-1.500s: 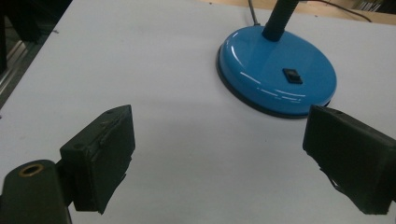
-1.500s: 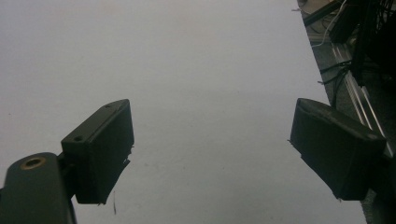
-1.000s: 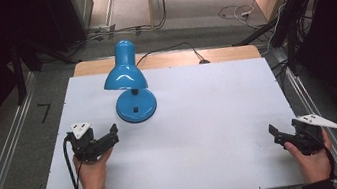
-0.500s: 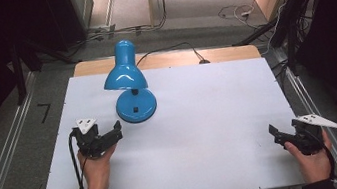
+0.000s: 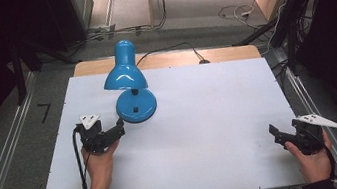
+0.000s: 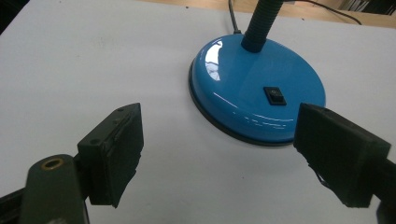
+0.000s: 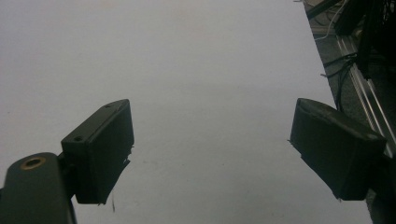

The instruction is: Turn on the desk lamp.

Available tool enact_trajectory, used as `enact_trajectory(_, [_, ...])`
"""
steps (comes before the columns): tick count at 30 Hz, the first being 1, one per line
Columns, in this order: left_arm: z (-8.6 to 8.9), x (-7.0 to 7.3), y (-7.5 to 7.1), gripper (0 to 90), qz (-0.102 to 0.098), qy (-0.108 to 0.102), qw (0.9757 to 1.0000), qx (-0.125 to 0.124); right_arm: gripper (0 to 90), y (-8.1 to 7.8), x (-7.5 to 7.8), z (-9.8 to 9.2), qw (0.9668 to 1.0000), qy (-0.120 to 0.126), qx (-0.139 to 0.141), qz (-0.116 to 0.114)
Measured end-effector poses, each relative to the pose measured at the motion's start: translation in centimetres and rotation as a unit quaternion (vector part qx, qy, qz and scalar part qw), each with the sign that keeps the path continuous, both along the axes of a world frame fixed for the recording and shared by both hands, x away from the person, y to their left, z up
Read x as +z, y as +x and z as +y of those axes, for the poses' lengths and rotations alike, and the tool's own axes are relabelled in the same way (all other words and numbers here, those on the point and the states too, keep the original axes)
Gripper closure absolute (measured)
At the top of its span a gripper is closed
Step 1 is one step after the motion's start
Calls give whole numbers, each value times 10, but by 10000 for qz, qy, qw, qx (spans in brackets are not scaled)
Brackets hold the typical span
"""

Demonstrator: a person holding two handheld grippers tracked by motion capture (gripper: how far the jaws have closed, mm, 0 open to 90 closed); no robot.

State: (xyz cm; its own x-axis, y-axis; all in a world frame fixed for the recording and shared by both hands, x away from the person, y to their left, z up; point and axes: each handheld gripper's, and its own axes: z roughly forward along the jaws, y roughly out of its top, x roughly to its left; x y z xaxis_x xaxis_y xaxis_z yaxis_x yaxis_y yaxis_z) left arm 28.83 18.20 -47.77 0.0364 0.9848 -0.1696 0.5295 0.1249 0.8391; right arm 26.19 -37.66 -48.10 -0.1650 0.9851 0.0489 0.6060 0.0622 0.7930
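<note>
Lamp [image 5: 130, 87] stands at the bench's [image 5: 210, 118] far left; left tool [image 5: 120, 130], jaws spread, nears its base switch [image 6: 274, 95], while right tool [image 5: 274, 133] idles spread, well apart.

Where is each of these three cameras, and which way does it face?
High view: above the table, looking down; both hands, left gripper, right gripper.
Left gripper view: rides that gripper, facing the lamp base; own fingers open.
Right gripper view: faces bare table; own gripper open.
Shared: lamp base, high and left views.
</note>
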Motion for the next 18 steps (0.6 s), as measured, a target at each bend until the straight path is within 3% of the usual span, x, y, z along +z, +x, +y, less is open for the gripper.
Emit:
enact_trajectory(11, [-2, -3, 8, 214, -27, -49, 10000, -19, 122, 1, -2, -1, 10000, 38, 6, 60])
enact_trajectory(18, [-7, -2, 15, 230, 11, 50, 10000, -74, 122, 1, -2, -1, 9999, 66, 7, 76])
